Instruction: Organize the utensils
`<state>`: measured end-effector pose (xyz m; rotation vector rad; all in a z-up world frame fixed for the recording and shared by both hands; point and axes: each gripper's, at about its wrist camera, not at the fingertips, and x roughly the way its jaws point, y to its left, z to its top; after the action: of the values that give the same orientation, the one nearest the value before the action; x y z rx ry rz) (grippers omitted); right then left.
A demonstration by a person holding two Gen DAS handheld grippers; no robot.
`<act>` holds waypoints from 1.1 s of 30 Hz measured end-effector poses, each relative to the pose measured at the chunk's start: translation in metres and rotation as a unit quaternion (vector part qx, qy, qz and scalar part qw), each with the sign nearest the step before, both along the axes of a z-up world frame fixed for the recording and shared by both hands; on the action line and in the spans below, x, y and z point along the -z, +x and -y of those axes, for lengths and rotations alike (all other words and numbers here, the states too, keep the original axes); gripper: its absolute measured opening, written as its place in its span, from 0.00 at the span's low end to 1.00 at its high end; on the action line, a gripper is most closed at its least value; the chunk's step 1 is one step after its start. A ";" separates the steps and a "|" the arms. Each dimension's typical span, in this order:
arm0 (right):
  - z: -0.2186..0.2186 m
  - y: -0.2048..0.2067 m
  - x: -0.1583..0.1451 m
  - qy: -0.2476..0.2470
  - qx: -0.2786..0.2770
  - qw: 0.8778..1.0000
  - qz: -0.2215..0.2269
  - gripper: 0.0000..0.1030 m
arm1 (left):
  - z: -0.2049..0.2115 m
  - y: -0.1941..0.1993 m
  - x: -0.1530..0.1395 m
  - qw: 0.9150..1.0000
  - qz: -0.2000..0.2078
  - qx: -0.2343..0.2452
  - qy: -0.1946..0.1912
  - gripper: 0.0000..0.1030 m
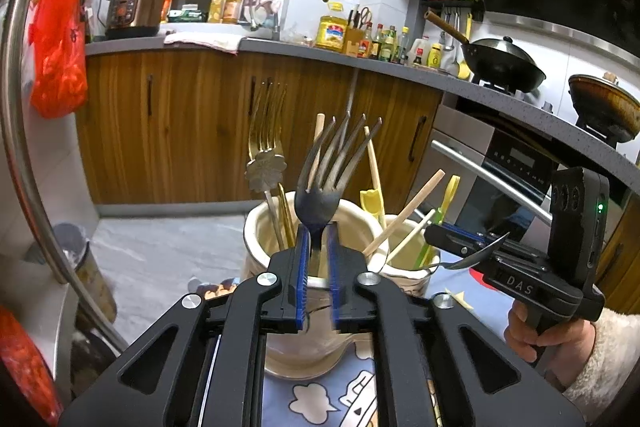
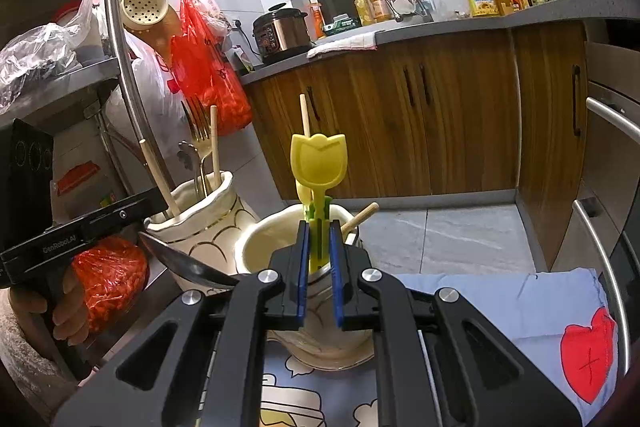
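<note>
A: What worries us first is the dark fork (image 1: 320,183). We have it standing tines-up over the left ceramic holder (image 1: 256,227), its handle running down between the blue pads of our left gripper (image 1: 319,267). There looks to be a sliver of gap beside the handle, so we judge the grip slack. If the fork goes crooked it could knock the gold fork (image 1: 266,143) and the wooden chopsticks (image 1: 374,163) already standing there, or catch the rim and tip outward.

B: And on our right side?

A: Our right gripper (image 2: 319,259) is narrow, clamped on the green stem of the yellow tulip-shaped utensil (image 2: 318,159), which stands upright over the mouth of the right ceramic holder (image 2: 256,247). A chopstick (image 2: 362,215) leans on that rim just beside our right pad; pushing down could lever it out.

B: Anything between the two hands?

A: Yes. A dark spoon (image 2: 188,259) juts out just below our left tool toward the right one; we cannot tell what carries it. The two holders stand close together on the blue patterned cloth (image 2: 500,295), so a swing of either hand could strike the spoon or nudge a holder across the cloth.
</note>
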<state>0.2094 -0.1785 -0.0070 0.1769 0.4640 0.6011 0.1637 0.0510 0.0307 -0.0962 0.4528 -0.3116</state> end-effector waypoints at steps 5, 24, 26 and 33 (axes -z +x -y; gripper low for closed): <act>0.001 0.000 -0.002 -0.003 0.003 1.000 -0.007 0.16 | 0.003 -0.006 -0.002 1.000 -0.005 -0.003 0.007 0.19; 0.035 -0.069 -0.028 0.006 0.038 0.999 -0.021 0.66 | 0.001 -0.073 -0.012 0.998 -0.033 -0.054 0.021 0.73; 0.036 -0.080 -0.027 0.003 0.037 0.999 -0.027 0.70 | 0.004 -0.079 -0.011 0.997 -0.034 -0.058 0.028 0.75; 0.023 -0.114 -0.023 -0.025 0.040 0.999 -0.022 0.87 | 0.008 -0.095 0.001 0.995 -0.028 -0.078 0.048 0.86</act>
<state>0.0949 -0.2011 0.0165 0.1608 0.5112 0.5066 0.0688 0.0431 0.0300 -0.0450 0.5115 -0.1342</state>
